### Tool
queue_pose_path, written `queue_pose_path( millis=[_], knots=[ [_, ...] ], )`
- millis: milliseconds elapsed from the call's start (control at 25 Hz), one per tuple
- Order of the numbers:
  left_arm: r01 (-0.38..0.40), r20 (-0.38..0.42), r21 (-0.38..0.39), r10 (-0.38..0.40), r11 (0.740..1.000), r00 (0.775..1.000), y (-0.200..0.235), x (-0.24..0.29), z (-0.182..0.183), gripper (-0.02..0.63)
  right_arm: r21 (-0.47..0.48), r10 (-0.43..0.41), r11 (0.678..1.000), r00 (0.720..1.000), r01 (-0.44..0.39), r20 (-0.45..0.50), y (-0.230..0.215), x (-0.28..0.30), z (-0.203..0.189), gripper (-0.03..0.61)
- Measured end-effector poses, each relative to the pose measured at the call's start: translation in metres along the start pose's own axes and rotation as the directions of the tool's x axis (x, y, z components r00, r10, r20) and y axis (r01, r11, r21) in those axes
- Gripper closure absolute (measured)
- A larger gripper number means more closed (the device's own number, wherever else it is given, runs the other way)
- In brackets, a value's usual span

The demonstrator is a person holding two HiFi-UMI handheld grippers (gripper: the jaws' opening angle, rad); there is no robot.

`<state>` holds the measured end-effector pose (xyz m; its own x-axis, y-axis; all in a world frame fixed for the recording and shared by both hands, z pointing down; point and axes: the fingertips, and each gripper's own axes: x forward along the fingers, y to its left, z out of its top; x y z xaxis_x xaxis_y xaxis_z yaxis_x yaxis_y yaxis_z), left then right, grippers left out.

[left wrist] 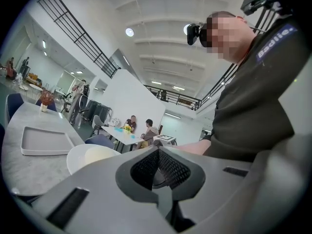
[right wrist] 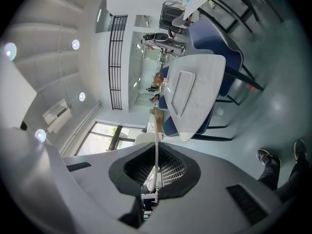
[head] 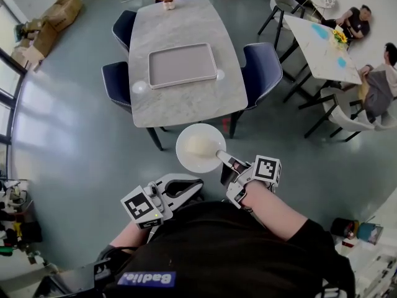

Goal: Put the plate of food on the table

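Head view, with both claw views. The marble surface (head: 186, 104) runs away from me, with navy chairs (head: 260, 70) along its two long sides. A grey rectangular tray (head: 182, 64) lies empty at its middle, and the near end is bare stone.

The white plate (head: 186, 157) is not on the surface. It hangs in the air over the floor, just short of the near edge, and carries a pale mound of food (head: 201, 145) whose kind I cannot tell. My right claw (head: 222, 157) is clamped on the plate's rim at the side nearest me, and the right claw view shows that rim edge-on between the pads (right wrist: 168, 172). My left claw (head: 195, 188) rests low by my body with its jaws together and nothing between them. It is near the plate but not touching it. Two small white dishes (head: 139, 87) sit on the surface beside the tray, one on each side.

Hazards, as I judge them:
- The plate hangs from a single pinch at one point of the rim, so any roll of my wrist could tip the far side and slide the food off.
- Approaching too low could knock the plate's underside against the stone edge and loosen the grip.
- Carrying it too far could land it on the tray's raised lip, and it would then sit tilted.
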<state>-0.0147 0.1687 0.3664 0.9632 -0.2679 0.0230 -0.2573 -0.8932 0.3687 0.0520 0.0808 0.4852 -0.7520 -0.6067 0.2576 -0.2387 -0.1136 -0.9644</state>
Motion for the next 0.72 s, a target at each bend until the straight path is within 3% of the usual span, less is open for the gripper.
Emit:
queue_pose_path(
  millis=[520, 720],
  knots=[
    [0.049, 0.018, 0.004, -0.049, 0.999, 0.999, 0.005, -0.005, 0.001, 0.607, 0.006, -0.002, 1.000, 0.998, 0.002, 0.064, 0.001, -0.002, 0.004, 0.560],
    [0.056, -0.009, 0.007, -0.056, 0.998, 0.998, 0.017, -0.016, 0.002, 0.607, 0.010, -0.006, 1.000, 0.996, 0.005, 0.085, 0.001, 0.014, 0.003, 0.560]
  ],
)
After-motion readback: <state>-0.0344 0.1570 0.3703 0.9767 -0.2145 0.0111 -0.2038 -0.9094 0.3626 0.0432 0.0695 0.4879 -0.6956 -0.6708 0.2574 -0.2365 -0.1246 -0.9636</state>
